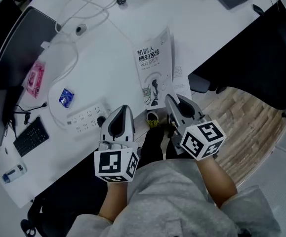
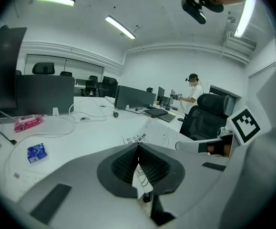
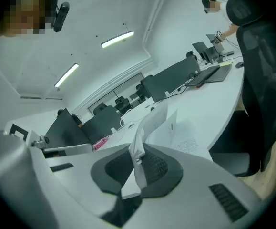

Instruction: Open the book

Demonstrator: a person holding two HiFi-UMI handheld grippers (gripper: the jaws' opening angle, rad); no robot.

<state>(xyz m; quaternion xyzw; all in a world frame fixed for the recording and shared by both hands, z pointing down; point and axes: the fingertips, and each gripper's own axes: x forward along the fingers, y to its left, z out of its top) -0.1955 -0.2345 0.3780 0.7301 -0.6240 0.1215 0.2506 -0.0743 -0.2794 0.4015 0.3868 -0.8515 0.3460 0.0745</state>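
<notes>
Head view: book [image 1: 155,65] in hand-held grippers [image 1: 124,108] [image 1: 170,99]

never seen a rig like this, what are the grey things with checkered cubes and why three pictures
No robot here: a person holds a two-jaw clamp in each hand, the left gripper and right gripper; the marker cubes are part of them. The head view comes from a camera on the person's head, looking down. The other two come from cameras riding on each gripper, looking along its jaws. On the white table lie a book, a power strip, a blue packet, a pink packet and a keyboard. Both grippers are shut on the book's paper.
</notes>
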